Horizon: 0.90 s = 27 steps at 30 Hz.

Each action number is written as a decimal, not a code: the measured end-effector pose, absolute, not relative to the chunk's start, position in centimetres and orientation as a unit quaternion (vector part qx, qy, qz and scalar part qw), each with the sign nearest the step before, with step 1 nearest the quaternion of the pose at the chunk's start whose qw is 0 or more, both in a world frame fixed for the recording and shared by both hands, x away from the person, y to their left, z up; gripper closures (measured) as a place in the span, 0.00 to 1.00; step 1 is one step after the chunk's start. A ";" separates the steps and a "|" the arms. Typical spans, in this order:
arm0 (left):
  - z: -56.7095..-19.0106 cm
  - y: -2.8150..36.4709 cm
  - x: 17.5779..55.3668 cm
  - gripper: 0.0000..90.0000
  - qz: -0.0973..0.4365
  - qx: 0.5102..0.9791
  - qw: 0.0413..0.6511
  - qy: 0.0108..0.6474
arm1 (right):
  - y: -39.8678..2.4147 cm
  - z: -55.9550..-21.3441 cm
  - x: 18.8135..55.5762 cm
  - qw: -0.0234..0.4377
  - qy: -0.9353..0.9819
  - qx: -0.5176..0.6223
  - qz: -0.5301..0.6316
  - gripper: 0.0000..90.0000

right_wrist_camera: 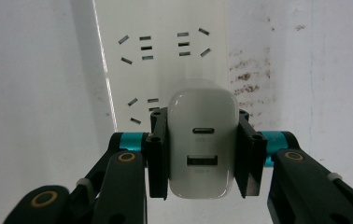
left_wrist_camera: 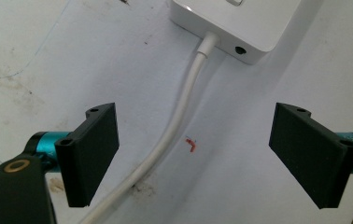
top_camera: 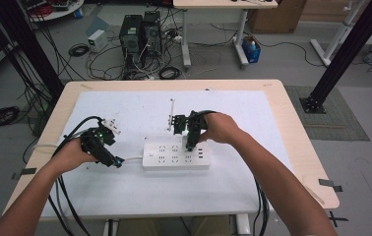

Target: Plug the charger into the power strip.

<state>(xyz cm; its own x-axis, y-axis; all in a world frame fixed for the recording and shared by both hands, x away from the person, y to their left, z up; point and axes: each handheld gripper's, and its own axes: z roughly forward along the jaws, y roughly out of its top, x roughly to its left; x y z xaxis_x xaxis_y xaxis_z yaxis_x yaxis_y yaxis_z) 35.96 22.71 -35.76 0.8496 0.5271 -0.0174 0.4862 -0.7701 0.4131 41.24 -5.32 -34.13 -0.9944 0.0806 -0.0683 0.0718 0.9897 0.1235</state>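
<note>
The wooden worktop (top_camera: 292,123) carries a white sheet with a white rectangular plastic power strip (top_camera: 175,153) lying at its centre. The strip's white round cable (left_wrist_camera: 174,126) runs between the jaws of the left tongs (left_wrist_camera: 193,156), which stand wide apart, touching nothing. The right tongs (right_wrist_camera: 202,156) are clamped on a white rounded plastic USB charger (right_wrist_camera: 203,144), held directly above the strip's sockets.

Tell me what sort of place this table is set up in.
Most likely a lab or workshop for recording handling tasks. Two computer towers stand on the bare floor amid loose cables, black frame posts flank the table, and a second desk stands behind.
</note>
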 end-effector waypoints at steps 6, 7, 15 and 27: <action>-36.0 22.9 36.1 0.18 0.048 0.939 0.205 0.272 | -4.5 -34.9 40.7 0.049 0.998 0.000 0.046 0.69; -36.0 22.9 36.1 0.18 0.048 0.939 0.205 0.272 | -4.5 -34.9 40.7 0.049 0.998 0.000 0.046 0.69; -36.3 22.9 36.1 0.18 0.046 0.938 0.207 0.274 | -3.5 -35.0 40.3 0.064 0.998 -0.007 0.001 0.70; -36.6 23.1 35.8 0.18 0.044 0.936 0.210 0.278 | -3.0 -35.9 40.7 0.055 0.998 -0.012 -0.021 0.70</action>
